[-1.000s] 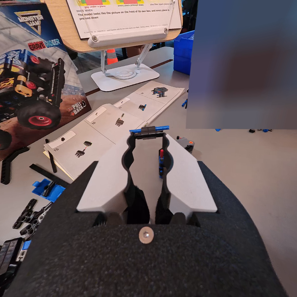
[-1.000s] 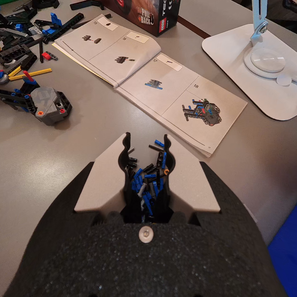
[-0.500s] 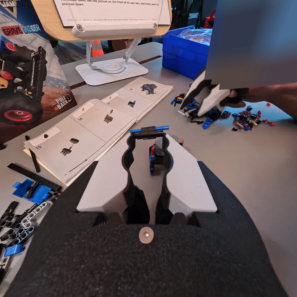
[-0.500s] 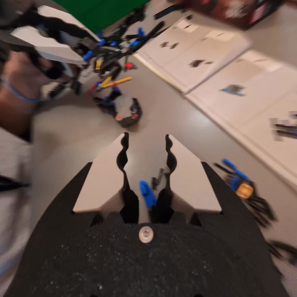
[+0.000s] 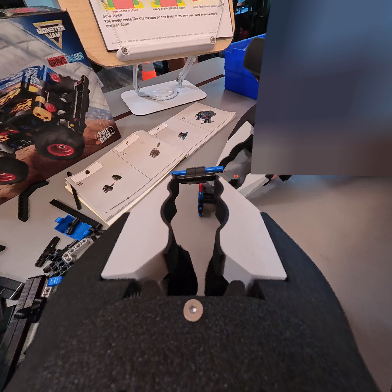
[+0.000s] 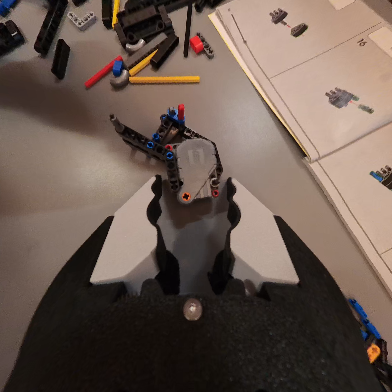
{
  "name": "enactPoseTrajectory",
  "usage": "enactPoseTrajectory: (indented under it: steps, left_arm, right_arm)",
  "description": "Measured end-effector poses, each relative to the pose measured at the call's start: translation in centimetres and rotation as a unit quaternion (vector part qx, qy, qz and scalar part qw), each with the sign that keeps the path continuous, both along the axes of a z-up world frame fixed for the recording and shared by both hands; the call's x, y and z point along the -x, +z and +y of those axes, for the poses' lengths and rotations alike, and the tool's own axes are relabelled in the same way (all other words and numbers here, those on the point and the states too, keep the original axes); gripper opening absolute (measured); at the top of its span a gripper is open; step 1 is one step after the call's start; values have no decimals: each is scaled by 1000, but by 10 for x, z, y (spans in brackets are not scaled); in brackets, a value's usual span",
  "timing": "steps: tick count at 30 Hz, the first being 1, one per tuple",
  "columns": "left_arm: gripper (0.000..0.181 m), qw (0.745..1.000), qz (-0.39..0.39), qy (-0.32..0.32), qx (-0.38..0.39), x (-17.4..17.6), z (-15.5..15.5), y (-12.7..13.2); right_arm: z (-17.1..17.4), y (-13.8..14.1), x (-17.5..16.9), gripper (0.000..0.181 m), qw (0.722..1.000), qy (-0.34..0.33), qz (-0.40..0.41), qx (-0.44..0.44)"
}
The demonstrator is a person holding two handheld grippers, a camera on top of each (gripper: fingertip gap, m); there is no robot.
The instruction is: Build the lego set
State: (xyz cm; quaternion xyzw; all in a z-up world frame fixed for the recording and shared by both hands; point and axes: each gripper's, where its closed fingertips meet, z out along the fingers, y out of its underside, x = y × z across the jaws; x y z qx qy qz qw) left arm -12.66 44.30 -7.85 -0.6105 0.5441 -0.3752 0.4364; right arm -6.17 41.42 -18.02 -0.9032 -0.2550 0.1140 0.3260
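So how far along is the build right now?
Early. A partial chassis around the grey motor stands assembled. The left tool grips a small black-and-blue subassembly; the right tool is open at the motor. Many loose pieces remain unbuilt.

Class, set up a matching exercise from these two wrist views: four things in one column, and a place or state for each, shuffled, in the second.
Things
1. left tongs
2. right tongs
3. yellow axle
4. instruction booklet

Places or states
A. lying open on the table
B. open, either side of the grey motor assembly
C. shut on a small black and blue piece
D. lying flat among the loose parts

Pairs: 1-C, 2-B, 3-D, 4-A
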Motion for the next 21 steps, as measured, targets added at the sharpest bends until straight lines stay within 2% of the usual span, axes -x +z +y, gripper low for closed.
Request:
enactPoseTrajectory:
  steps: [9,12,16,21]
  left_arm:
    - [31,1000,-2,0,11,6,-1,0]
    - [31,1000,-1,-6,18,5,-6,1]
    - [31,999,-7,-21,32,2,-12,6]
    - [31,994,-32,-56,83,-5,-18,23]
  right_arm:
    - [4,1,0,46,998,22,-48,-42]
    - [5,7,-4,46,991,36,-94,-87]
    - [9,26,-11,46,965,53,-183,-180]
    - [7,53,-10,46,913,76,-275,-291]
